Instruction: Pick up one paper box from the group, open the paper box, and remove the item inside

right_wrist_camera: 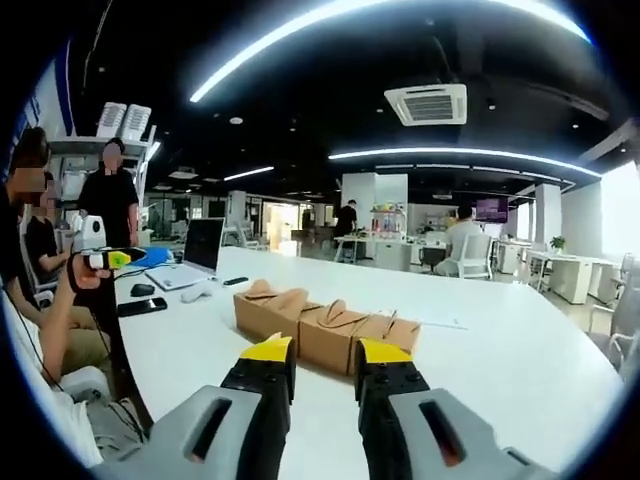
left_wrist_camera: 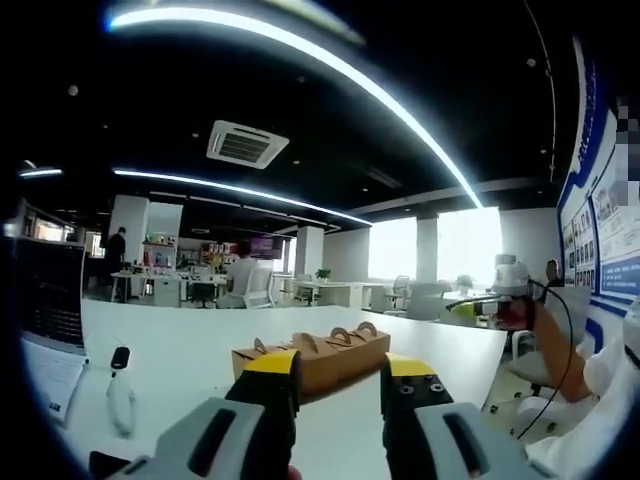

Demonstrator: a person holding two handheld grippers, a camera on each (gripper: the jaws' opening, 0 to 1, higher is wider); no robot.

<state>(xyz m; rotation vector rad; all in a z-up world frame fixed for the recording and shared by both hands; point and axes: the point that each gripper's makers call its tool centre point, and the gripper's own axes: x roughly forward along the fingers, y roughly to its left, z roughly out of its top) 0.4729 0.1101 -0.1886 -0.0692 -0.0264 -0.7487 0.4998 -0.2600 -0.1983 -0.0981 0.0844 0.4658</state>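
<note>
Right gripper view: laptop [right_wrist_camera: 203, 248], phone [right_wrist_camera: 143, 306] and mouse [right_wrist_camera: 143, 290] at the table's far left. Left gripper view: cable [left_wrist_camera: 120, 392] and papers [left_wrist_camera: 52, 376] instead. White table [left_wrist_camera: 190, 345] in an open office, ceiling light strips overhead. Paper boxes [right_wrist_camera: 322, 331] in a row mid-table, beyond both tongs. Left tongs [left_wrist_camera: 340, 382] open, empty; right tongs [right_wrist_camera: 315, 362] open, empty. Seated person's hand [right_wrist_camera: 88, 272] holds another device at the table edge.

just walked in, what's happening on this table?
A person holds a pair of tongs in each hand over a white table. Left tongs and right tongs are both open and empty, aimed at a row of brown paper boxes with handle tops. No box is picked up or opened yet. A laptop and phone sit further along.
</note>
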